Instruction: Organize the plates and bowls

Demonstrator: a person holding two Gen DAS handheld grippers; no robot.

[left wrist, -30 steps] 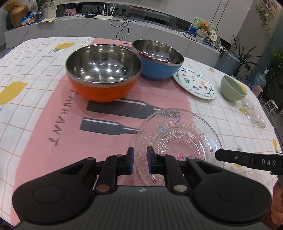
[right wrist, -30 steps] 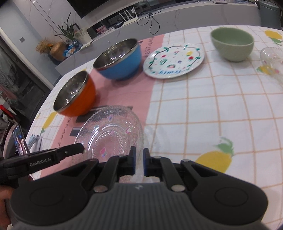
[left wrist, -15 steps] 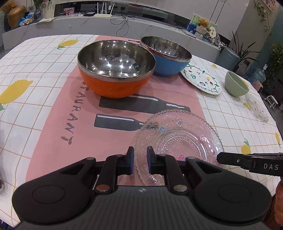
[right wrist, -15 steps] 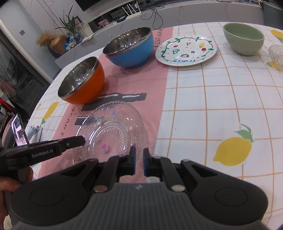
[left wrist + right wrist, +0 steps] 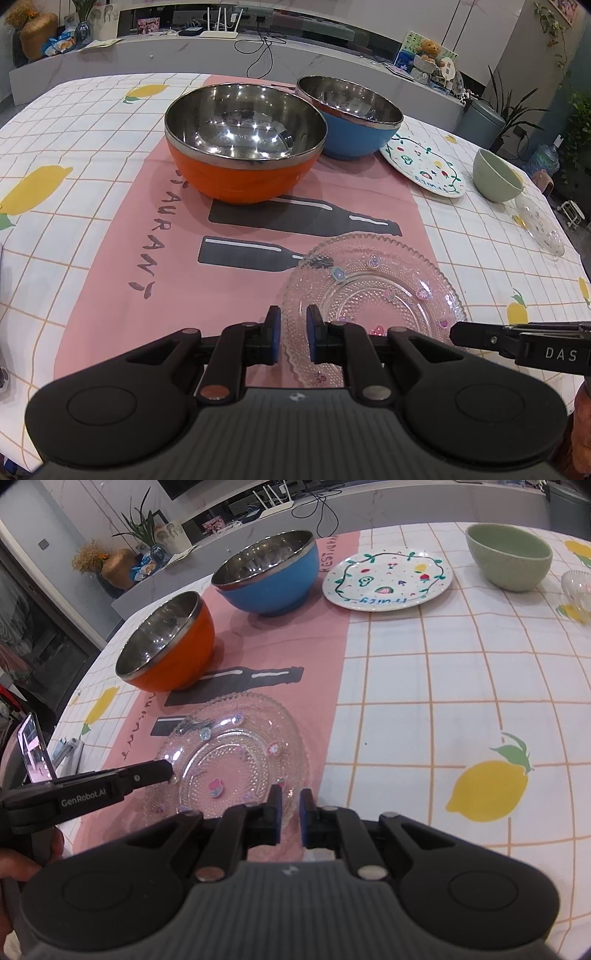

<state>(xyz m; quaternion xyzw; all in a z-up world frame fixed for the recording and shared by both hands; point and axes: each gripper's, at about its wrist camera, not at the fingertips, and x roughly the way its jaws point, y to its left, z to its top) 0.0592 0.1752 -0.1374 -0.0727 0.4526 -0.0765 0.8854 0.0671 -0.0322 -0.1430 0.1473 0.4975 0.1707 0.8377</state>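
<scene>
The left gripper (image 5: 294, 334) has its blue-padded fingers drawn close with a narrow gap, and the near rim of the clear glass plate (image 5: 373, 299) sits in that gap; whether the pads actually press the glass cannot be told. The right gripper (image 5: 290, 821) shows the same narrow gap over the plate's opposite edge, and its contact likewise cannot be confirmed. In the right wrist view the left gripper's finger tip reaches the plate's left rim.

The glass plate, beaded and dotted with small coloured motifs, lies at the near end of the pink runner (image 5: 155, 206), partly over its printed bottle silhouettes. Beyond it on the runner stands the orange bowl (image 5: 245, 147) with a steel interior, upright. The blue bowl (image 5: 349, 118), also steel-lined, stands just behind and to the right of the orange one, very close to it, with any contact not discernible.

Right of the runner, on the checked lemon-print tablecloth (image 5: 424, 701), lies the white painted plate (image 5: 387, 579). The green bowl (image 5: 509, 559) stands apart from it further right. A small clear glass dish (image 5: 540, 225) rests near the table's right edge
</scene>
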